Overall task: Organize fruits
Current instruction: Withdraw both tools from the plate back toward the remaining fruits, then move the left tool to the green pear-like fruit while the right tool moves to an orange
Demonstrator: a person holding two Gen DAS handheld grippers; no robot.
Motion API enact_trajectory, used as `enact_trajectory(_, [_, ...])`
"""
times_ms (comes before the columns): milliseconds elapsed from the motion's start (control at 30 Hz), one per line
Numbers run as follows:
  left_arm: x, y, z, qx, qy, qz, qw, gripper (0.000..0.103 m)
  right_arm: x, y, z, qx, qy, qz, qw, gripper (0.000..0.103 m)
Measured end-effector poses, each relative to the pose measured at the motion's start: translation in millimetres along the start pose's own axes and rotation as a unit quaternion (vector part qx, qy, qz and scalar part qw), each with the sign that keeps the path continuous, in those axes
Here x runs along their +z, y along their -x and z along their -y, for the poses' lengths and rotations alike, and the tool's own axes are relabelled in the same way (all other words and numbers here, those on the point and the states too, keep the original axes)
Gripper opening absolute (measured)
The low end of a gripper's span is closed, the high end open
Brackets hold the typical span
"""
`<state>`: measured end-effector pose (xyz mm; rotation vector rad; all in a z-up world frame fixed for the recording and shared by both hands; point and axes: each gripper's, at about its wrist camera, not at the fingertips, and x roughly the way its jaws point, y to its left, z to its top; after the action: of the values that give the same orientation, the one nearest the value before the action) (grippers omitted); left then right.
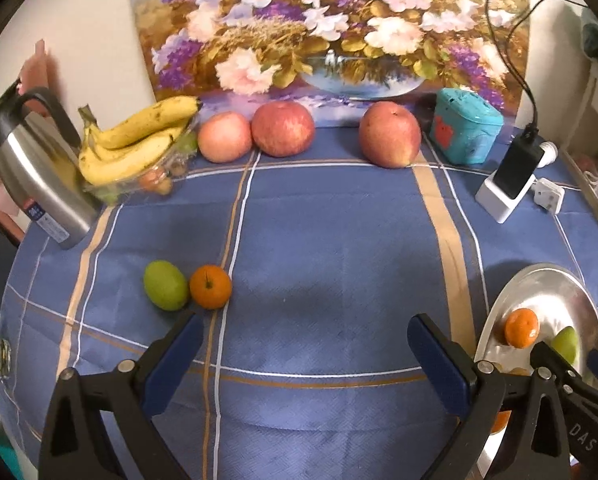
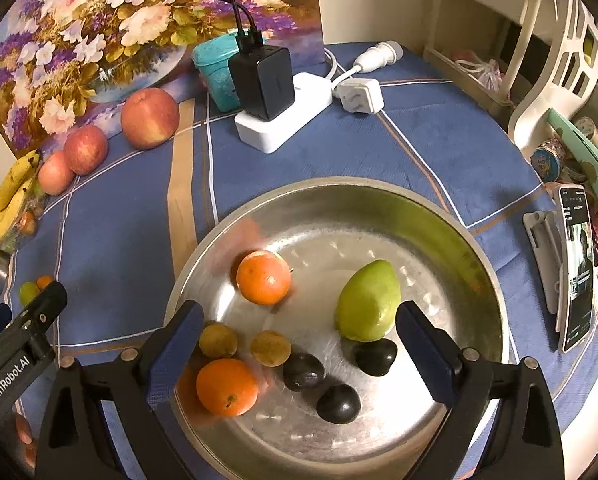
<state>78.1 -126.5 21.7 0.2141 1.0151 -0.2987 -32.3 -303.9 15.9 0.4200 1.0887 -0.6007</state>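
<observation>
Now the right gripper (image 2: 299, 344) hangs over the round, shiny metal basin (image 2: 439, 216) near the tabletop's right edge, its blue-padded jaws spread wide and pinching nothing. Inside lie two dimpled oranges (image 2: 263, 283), a smooth green mango (image 2: 368, 301), two dull brown round fruits (image 2: 270, 348) and three glossy dark ones (image 2: 338, 404). Likewise spread and empty, the left gripper (image 1: 305, 352) hovers above the blue checked tablecloth (image 1: 339, 220), near a small green fruit (image 1: 165, 285) touching an orange (image 1: 210, 286) toward the left edge.

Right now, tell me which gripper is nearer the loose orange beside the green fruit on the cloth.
Left. The left gripper hovers open just short of the orange; the right gripper is far off, open over the metal bowl.
</observation>
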Motion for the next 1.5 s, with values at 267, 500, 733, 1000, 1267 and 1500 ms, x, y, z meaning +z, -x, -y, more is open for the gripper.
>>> enact_trajectory(267, [1.0, -18.1, -19.6, -0.018, 0.028, -0.048, 0.9983, 0.103, -2.8, -7.3, -3.3, -0.009, 0.004, -0.010, 1.000, 0.097])
enact_trajectory(500, [2.1, -22.9, -38.8, -0.005, 0.028, -0.036, 0.9989, 0.103, -5.3, -8.2, -12.3, -0.011, 0.007, -0.001, 1.000, 0.097])
enact_trajectory(733, [9.3, -21.0, -61.9, 0.013, 0.023, -0.005, 0.9996, 0.103, -7.8, -10.6, -23.0, -0.008, 0.007, 0.003, 1.000, 0.097])
enact_trajectory(1000, [9.5, -24.5, -87.1, 0.018, 0.027, -0.005, 0.9995, 0.103, -8.5, -6.7, -38.4, 0.005, 0.007, 0.018, 1.000, 0.097])
enact_trajectory(1267, [11.4, -21.5, -117.7, 0.013, 0.063, 0.007, 0.9979, 0.103, -6.9, -0.5, -66.5, 0.052, 0.024, 0.030, 0.998, 0.097])
enact_trajectory(1500, [12.1, -23.5, -141.6, 0.009, 0.074, -0.004, 0.9972, 0.103, -7.0, -1.8, -105.1, 0.062, 0.065, 0.035, 0.995, 0.097])
